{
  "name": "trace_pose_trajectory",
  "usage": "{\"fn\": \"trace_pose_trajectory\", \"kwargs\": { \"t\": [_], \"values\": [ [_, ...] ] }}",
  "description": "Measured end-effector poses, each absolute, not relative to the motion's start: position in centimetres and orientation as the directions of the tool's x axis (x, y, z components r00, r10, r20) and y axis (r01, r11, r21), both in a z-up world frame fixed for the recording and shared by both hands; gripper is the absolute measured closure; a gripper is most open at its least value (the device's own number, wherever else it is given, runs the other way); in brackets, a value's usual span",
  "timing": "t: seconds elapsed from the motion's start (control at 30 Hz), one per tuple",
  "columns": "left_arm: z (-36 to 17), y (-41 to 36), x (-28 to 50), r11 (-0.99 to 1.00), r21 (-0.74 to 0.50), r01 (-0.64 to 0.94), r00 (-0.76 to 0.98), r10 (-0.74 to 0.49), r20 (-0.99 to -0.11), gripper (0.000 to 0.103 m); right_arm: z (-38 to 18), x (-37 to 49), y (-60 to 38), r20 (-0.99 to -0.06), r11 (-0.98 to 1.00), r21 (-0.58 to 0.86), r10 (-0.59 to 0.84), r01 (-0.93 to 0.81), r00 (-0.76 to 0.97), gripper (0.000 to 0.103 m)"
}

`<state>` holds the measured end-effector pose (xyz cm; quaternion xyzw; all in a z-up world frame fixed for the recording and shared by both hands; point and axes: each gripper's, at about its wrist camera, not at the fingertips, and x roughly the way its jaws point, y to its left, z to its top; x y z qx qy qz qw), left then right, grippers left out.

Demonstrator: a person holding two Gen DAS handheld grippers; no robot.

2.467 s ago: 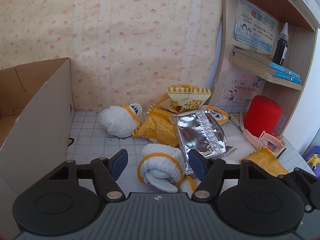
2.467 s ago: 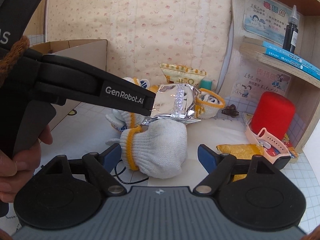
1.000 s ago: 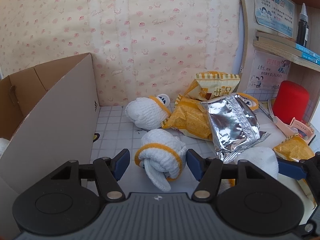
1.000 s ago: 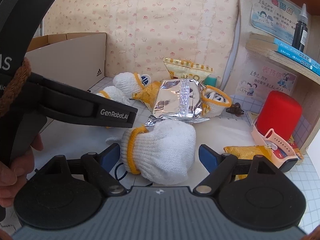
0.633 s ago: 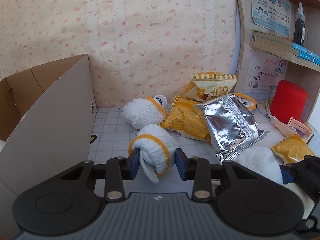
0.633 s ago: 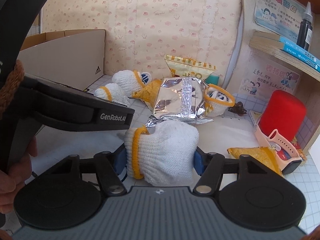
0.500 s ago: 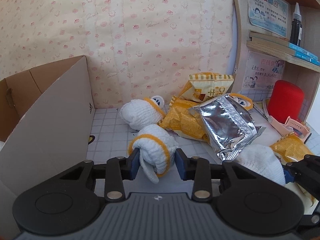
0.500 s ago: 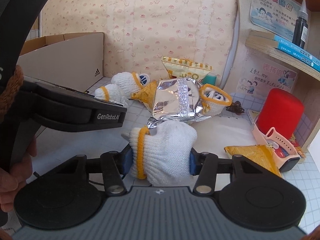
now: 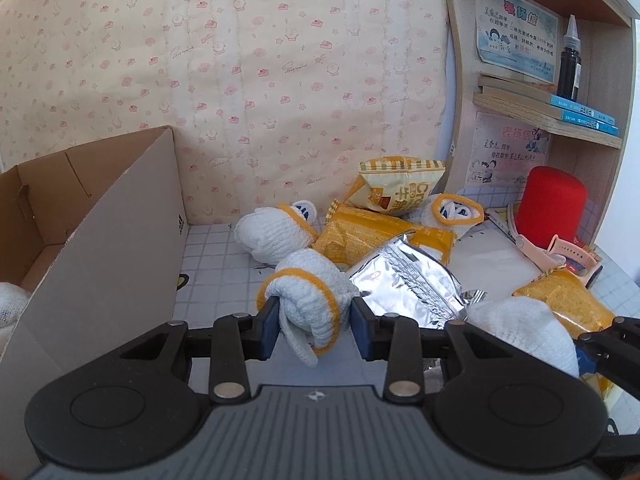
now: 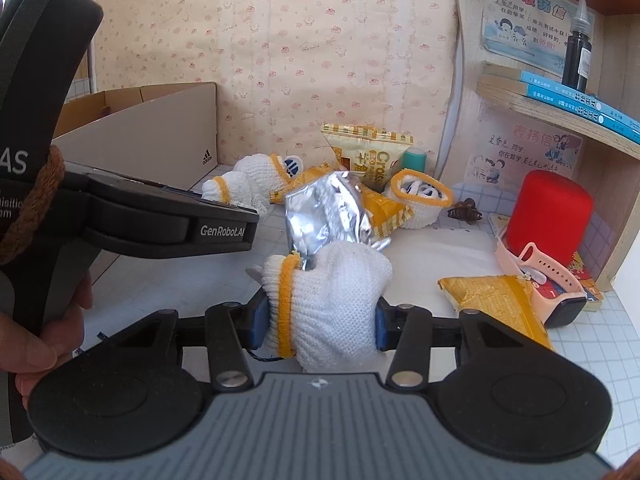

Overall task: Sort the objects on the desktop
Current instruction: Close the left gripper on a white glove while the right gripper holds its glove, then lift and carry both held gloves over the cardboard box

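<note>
The left tongs [image 9: 313, 327] are clamped on a rolled white glove with a yellow cuff [image 9: 307, 300], pinched across its middle so the soft bundle cannot unroll or slip. The right tongs [image 10: 318, 322] hold a second glove [image 10: 334, 300] the same way, squeezing the knit from both sides just near the table [image 10: 444, 248]. A silver foil bag [image 10: 324, 212] touches the far side of that glove and looks likely to drag along with it. On the left stands an open cardboard box [image 9: 120, 232], probably the place meant for the gloves; something white already shows at its near left edge. Farther off, more gloves [image 9: 276, 236] and yellow snack bags [image 9: 396, 188] lie heaped together, not yet sorted. A red cylinder [image 9: 550, 208] stands far right under the shelf.
</note>
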<state>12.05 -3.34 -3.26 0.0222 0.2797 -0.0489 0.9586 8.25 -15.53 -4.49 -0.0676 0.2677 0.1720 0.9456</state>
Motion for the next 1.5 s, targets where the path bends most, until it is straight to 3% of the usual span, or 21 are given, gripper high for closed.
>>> {"fn": "trace_pose_trajectory", "kwargs": {
  "t": [1.5],
  "values": [
    [6.0,-0.6,0.0,0.999,0.019,0.049,0.951,-0.041,-0.305,0.064,5.1,-2.1,-14.5,-0.307,0.914,-0.143,0.324,-0.38,0.895,0.055]
  ]
}}
